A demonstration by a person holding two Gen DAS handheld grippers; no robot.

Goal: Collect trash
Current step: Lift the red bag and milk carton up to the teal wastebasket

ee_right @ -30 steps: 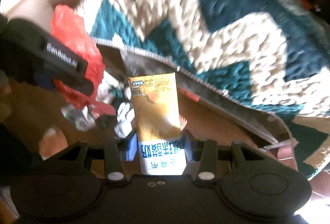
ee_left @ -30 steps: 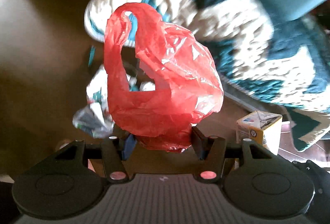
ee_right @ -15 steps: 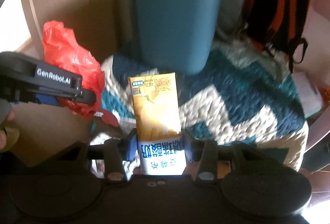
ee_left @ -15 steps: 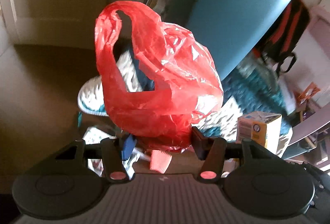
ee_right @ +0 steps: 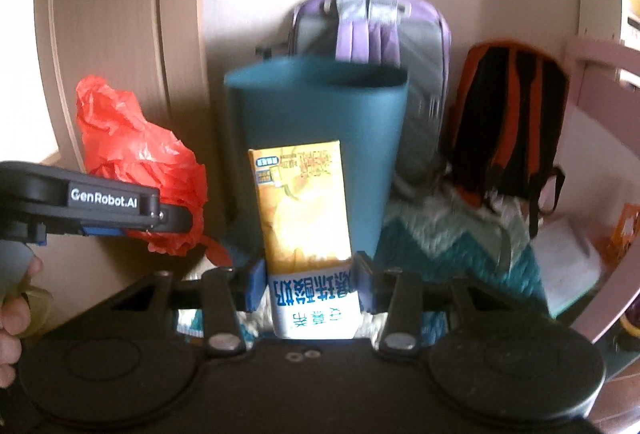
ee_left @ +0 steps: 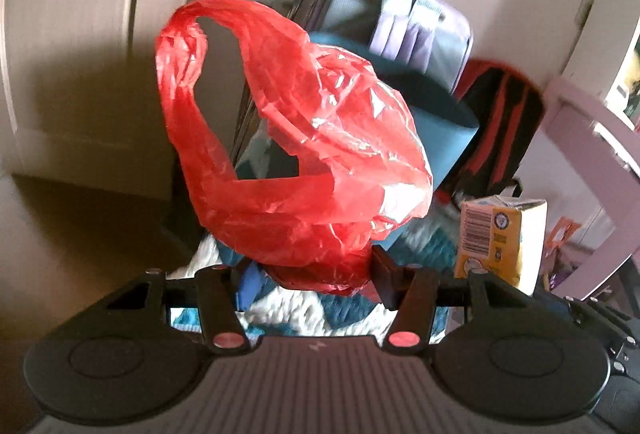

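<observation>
My left gripper is shut on a crumpled red plastic bag, held up in the air. The bag also shows at the left of the right wrist view, with the left gripper's body beside it. My right gripper is shut on a yellow drink carton, held upright. The carton also shows in the left wrist view. A tall teal bin stands straight ahead of both grippers, its open top level with the view.
A purple backpack leans on the wall behind the bin, and an orange and black backpack stands to its right. A teal and white zigzag rug covers the floor. A door is at left, pink furniture at right.
Both grippers have risen and tilted up from the floor and rug toward the bin and wall, each keeping its hold. The floor litter has dropped out of view.
</observation>
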